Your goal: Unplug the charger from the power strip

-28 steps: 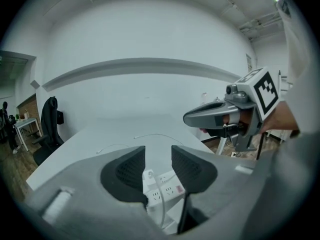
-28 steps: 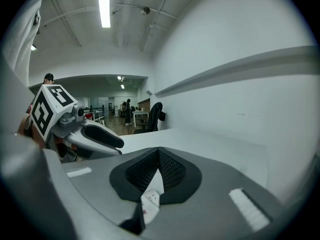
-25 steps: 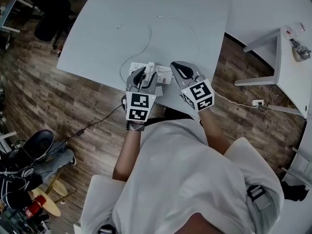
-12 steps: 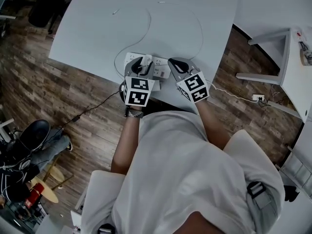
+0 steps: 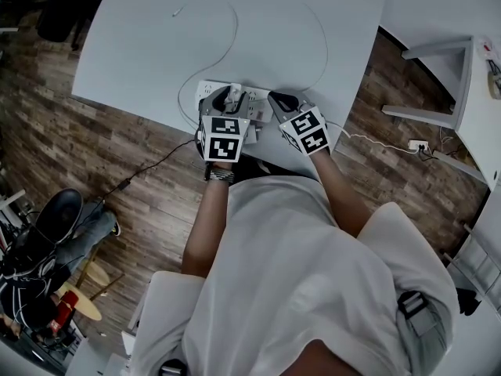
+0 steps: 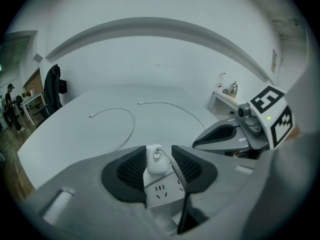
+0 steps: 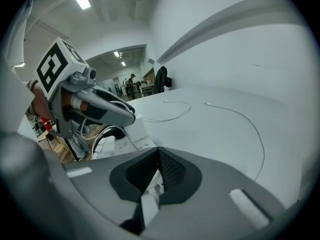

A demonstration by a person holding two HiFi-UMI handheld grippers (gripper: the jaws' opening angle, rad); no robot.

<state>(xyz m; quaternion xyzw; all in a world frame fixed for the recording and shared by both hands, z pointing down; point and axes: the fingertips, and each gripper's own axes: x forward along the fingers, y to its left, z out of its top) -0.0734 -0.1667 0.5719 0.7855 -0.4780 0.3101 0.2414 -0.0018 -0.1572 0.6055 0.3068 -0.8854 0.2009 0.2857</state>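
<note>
A white power strip (image 5: 205,92) lies near the front edge of the white table (image 5: 141,45). A white charger (image 6: 155,160) stands plugged into the strip (image 6: 162,193), and its thin cable curls off to the right. My left gripper (image 6: 159,151) straddles the charger with a pad close on each side; a sliver of gap shows on the right, so it is open. In the head view the left gripper (image 5: 229,100) is over the strip's middle. My right gripper (image 5: 280,99) is over the strip's right end. Its tips (image 7: 158,156) meet, and the white strip shows below them.
Two thin white cables (image 5: 233,30) loop across the table beyond the strip. A black cord (image 5: 149,171) drops off the table's front edge onto the wooden floor. A second white table (image 5: 470,100) and a floor socket (image 5: 415,144) are at the right.
Both grippers have come down toward the power strip. The left jaws now sit lower round the charger, and the right gripper has dropped to the strip's right end.
</note>
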